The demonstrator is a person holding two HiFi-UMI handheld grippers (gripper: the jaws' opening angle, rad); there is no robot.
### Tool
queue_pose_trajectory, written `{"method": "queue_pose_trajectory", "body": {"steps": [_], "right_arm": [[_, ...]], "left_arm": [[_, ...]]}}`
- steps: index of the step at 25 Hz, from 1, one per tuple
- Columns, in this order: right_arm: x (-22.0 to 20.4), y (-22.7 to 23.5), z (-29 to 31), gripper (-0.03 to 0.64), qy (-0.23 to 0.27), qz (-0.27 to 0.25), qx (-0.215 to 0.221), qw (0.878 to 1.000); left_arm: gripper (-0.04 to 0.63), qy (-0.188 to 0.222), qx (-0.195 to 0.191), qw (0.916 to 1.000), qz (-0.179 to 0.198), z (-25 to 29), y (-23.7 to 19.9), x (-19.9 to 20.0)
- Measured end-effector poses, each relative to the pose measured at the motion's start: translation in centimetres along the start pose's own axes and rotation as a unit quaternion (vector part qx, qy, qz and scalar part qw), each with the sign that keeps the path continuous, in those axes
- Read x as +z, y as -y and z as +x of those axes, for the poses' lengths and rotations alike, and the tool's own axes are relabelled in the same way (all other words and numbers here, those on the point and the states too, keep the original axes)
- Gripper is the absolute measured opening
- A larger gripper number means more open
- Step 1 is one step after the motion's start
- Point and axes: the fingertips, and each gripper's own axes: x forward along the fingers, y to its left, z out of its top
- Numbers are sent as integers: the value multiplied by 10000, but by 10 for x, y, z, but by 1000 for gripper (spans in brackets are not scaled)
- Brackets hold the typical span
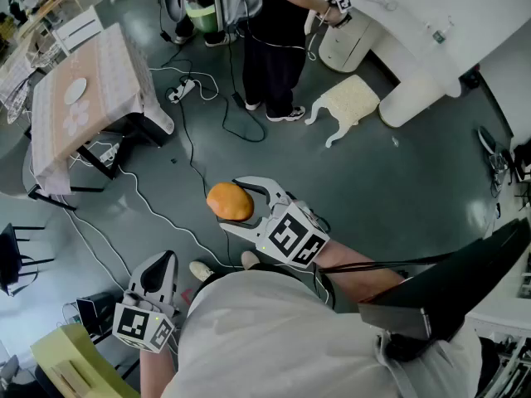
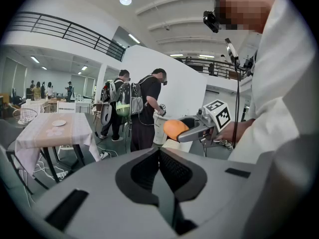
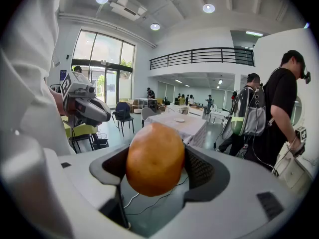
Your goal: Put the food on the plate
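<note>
Food (image 3: 155,158) is being gripped between the jaws of the right gripper (image 1: 232,205), in the air above the floor (image 1: 373,189). The left gripper (image 1: 159,264) is hanging closed and empty. The plate (image 1: 75,89) is lying on the table (image 1: 112,56), well apart.

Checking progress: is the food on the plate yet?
No, the round orange food is clamped in the right gripper, apart from the plate on the table.
</note>
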Motion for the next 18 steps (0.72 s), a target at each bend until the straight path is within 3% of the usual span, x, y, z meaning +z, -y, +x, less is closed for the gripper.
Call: {"method": "queue_pose_trajectory", "body": {"steps": [4, 10, 18], "right_arm": [[-10, 7, -21, 354, 17, 19, -42, 10000], [-21, 14, -32, 354, -7, 58, -68, 10000], [-21, 17, -47, 354, 110, 239, 178, 9995]], "left_arm": [[9, 46, -13, 9999, 137, 13, 20, 12], [9, 148, -124, 9998, -39, 23, 31, 19], [9, 43, 79, 9999, -81, 23, 36, 23]]}}
